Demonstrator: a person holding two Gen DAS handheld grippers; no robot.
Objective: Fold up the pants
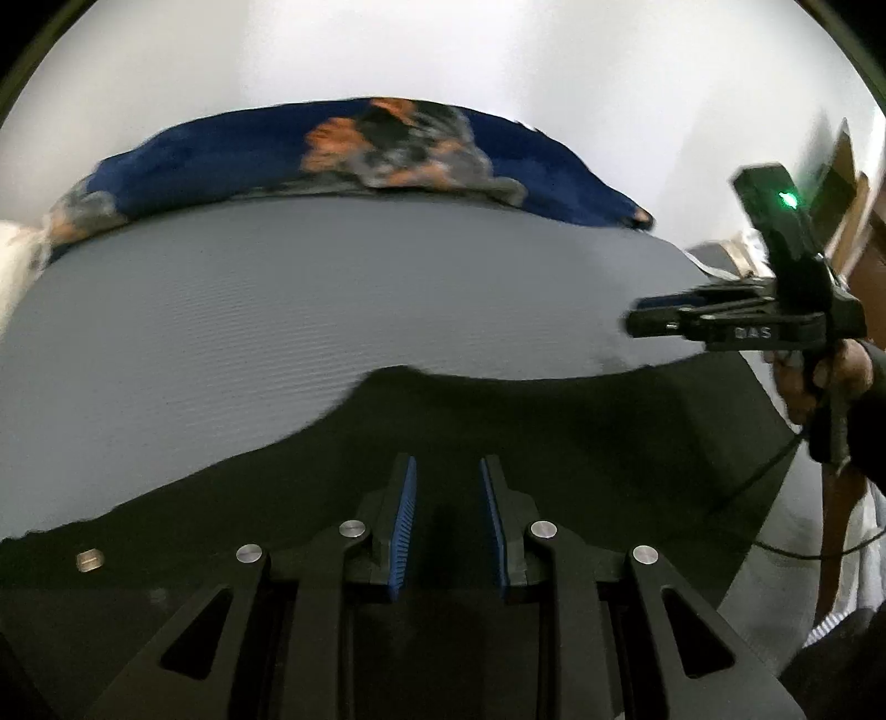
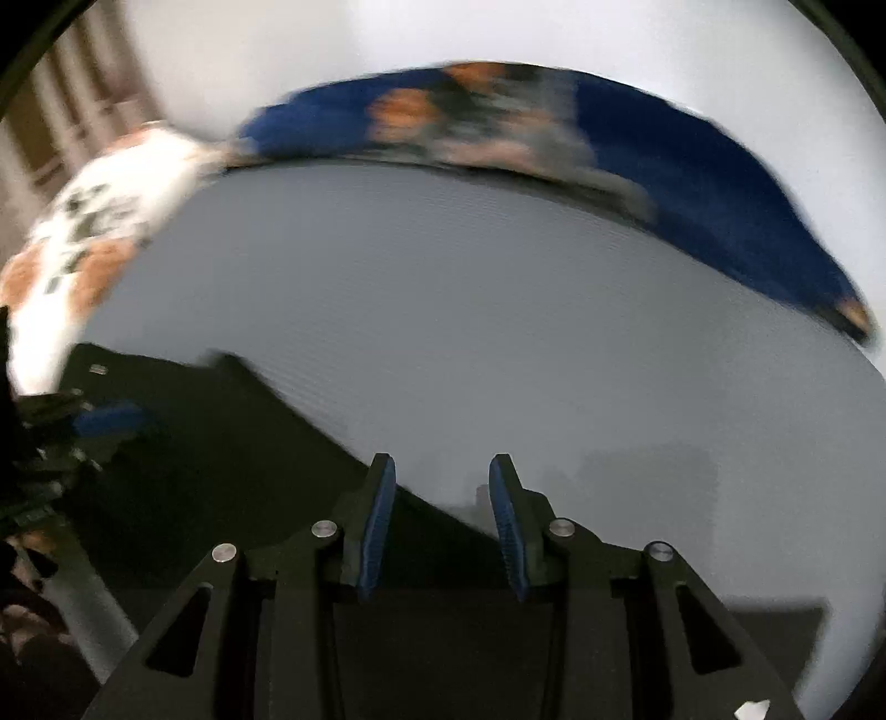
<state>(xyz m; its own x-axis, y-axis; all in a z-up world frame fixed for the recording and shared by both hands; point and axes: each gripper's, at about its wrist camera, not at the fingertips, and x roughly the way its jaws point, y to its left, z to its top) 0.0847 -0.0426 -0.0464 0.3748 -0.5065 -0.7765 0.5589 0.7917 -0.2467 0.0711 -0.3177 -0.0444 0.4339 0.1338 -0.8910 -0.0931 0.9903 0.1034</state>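
Note:
Dark pants (image 1: pixel 498 432) lie flat on a grey ribbed mat (image 1: pixel 277 310); a metal button (image 1: pixel 90 559) shows at their left edge. My left gripper (image 1: pixel 446 468) is open and empty just above the pants. My right gripper (image 2: pixel 442 465) is open and empty over the pants' edge (image 2: pixel 232 443) and the mat (image 2: pixel 498 332). The right gripper also shows in the left wrist view (image 1: pixel 637 315) at the right, hand-held above the fabric. The left gripper shows in the right wrist view (image 2: pixel 105 418) at the left, blurred.
A blue blanket with orange and grey print (image 1: pixel 387 149) lies along the mat's far edge, against a white wall (image 1: pixel 443 50). A white printed cloth (image 2: pixel 99 216) lies at the far left. A cable (image 1: pixel 775 498) hangs from the right gripper.

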